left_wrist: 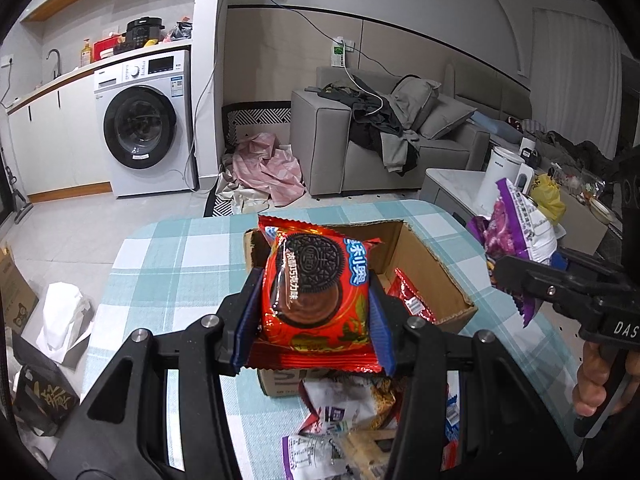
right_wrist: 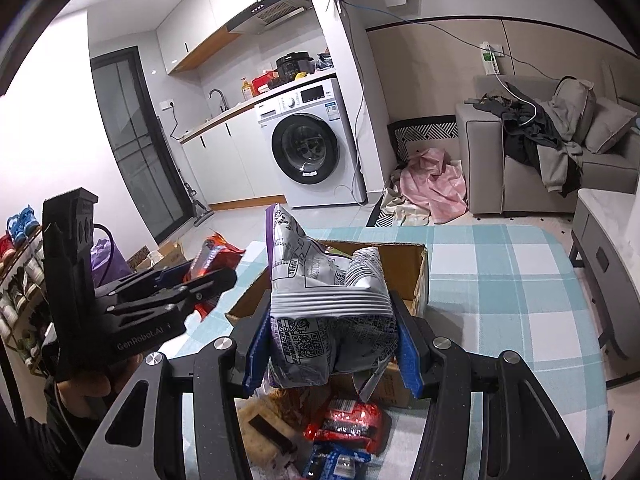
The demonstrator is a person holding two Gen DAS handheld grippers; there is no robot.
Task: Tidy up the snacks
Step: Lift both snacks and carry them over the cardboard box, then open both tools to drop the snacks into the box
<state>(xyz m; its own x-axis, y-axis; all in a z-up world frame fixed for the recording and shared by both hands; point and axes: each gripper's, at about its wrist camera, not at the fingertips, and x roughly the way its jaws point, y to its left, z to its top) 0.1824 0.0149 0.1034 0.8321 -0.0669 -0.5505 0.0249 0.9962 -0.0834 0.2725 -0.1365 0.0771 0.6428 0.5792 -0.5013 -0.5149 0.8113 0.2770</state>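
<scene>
Nearest, a loose heap of crinkly snack packets (left_wrist: 344,420) lies on the checked counter (left_wrist: 168,264) at 6 o'clock. Above it, two tongs each grasp one packet: the left tongs (left_wrist: 316,320) clench a glossy red Oreo packet (left_wrist: 316,292), the right tongs (right_wrist: 332,344) a silver-and-purple foil bag (right_wrist: 320,300). Both packets hang over one open cardboard box (left_wrist: 436,276) at 12 o'clock, with one red packet (left_wrist: 408,300) inside. Beyond stand one white washing machine (left_wrist: 148,124) and one grey sofa (left_wrist: 340,140)
</scene>
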